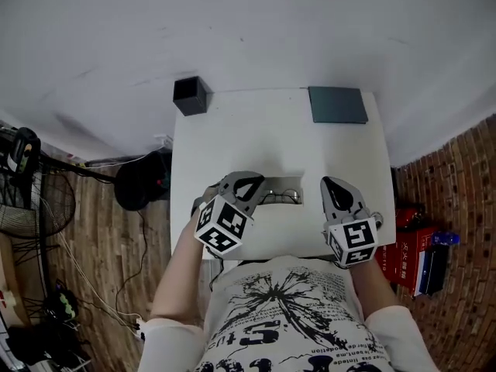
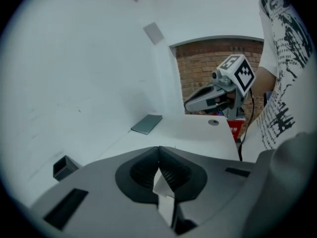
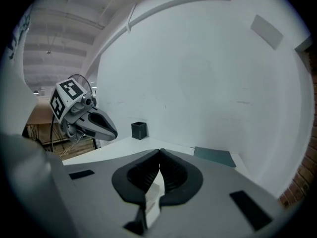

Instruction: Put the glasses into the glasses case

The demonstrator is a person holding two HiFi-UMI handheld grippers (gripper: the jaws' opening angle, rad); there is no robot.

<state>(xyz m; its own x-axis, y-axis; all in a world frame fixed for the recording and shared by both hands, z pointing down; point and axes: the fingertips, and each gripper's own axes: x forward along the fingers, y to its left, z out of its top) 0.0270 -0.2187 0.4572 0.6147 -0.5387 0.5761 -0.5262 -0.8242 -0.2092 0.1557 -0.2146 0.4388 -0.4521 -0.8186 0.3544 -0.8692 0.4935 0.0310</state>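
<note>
Thin wire-framed glasses lie on the white table near its front edge, between my two grippers. A flat dark grey glasses case lies closed at the far right corner, also in the left gripper view and the right gripper view. My left gripper hovers just left of the glasses, jaws shut with nothing in them. To the right of the glasses my right gripper is likewise shut and empty. The gripper views do not show the glasses.
A small black open box stands at the table's far left corner. A white wall runs behind the table. Cables, a fan and a dark bag lie on the wooden floor at the left; red boxes sit by the brick wall at the right.
</note>
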